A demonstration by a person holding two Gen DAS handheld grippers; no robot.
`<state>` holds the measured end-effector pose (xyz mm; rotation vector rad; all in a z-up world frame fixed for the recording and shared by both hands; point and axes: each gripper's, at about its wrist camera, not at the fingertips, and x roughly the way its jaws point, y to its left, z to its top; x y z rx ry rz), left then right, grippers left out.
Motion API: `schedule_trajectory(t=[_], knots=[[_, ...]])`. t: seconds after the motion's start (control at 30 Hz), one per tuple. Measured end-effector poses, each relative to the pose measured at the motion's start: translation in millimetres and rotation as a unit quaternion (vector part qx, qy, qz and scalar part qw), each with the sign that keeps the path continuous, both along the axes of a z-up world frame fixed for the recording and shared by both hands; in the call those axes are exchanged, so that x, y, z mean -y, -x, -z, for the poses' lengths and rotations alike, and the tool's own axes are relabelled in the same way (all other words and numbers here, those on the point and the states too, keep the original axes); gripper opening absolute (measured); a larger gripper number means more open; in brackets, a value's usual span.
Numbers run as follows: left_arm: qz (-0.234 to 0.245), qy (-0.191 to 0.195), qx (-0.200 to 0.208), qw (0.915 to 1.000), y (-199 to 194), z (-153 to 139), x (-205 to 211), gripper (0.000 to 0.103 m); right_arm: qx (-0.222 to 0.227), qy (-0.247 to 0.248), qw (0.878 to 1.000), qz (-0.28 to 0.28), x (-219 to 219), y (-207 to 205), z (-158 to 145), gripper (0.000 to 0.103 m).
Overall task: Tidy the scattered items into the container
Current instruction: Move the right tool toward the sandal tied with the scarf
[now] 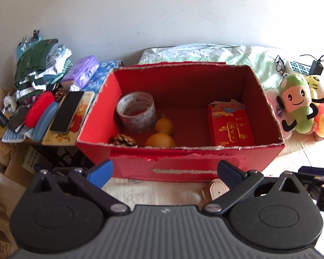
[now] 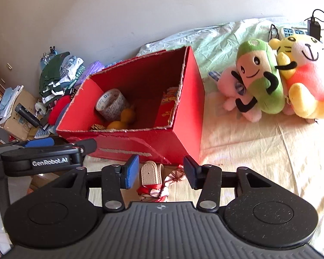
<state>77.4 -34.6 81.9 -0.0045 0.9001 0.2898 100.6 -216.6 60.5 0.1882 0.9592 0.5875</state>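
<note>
A red cardboard box (image 1: 179, 157) (image 2: 183, 116) stands open on the bed. Inside lie a tape roll (image 1: 136, 112) (image 2: 111, 105), a yellow gourd (image 1: 162, 133) (image 2: 123, 118), a pine cone (image 1: 124, 140) and a red packet (image 1: 231, 127). In front of the box lies a small beige woven pouch (image 2: 150, 172) (image 1: 218, 188) with a red-and-white tassel (image 2: 155, 191). My right gripper (image 2: 161, 172) is open, its fingers on either side of the pouch, just above it. My left gripper (image 1: 165, 172) is open and empty before the box's front wall.
Plush toys (image 2: 270, 79) (image 1: 298, 105) sit right of the box. Left of it a side table carries a phone (image 1: 67, 112), a red case (image 1: 38, 108), a blue case (image 1: 45, 120), a purple tissue pack (image 1: 81, 71) and folded clothes (image 1: 38, 73). Glasses (image 1: 279, 63) and a charger (image 1: 316, 67) lie at the back right.
</note>
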Motion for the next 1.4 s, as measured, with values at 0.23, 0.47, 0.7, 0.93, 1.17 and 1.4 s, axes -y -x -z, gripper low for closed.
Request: schedule_trajectory(t=[0.23, 0.47, 0.7, 0.93, 1.17, 1.4], knots=[[-0.006, 0.015, -0.026, 0.9995, 9.1, 23.0, -1.0, 0.102, -0.038, 0.012, 0.999, -0.01, -5.3, 7.2, 34.9, 0.049], [0.016, 0.05, -0.052, 0.9973, 17.0, 55.7, 5.1, 0.102, -0.077, 0.0, 0.997, 0.0, 1.4, 1.7, 51.6, 0.049], [0.036, 0.078, -0.086, 0.9926, 26.1, 87.7, 10.6, 0.102, -0.079, -0.001, 0.997, -0.007, 7.3, 6.4, 59.3, 0.049], [0.071, 0.112, -0.099, 0.9862, 26.7, 97.6, 23.8, 0.102, -0.094, -0.008, 0.995, -0.013, 9.9, 1.4, 68.8, 0.048], [0.095, 0.159, -0.106, 0.9769, 28.1, 103.1, 29.4, 0.089, -0.129, -0.027, 0.991, -0.034, 2.8, -2.9, 78.5, 0.046], [0.103, 0.166, -0.108, 0.9747, 30.7, 108.8, 29.5, 0.08, -0.165, -0.043, 0.984, -0.044, -2.4, -6.5, 92.4, 0.042]])
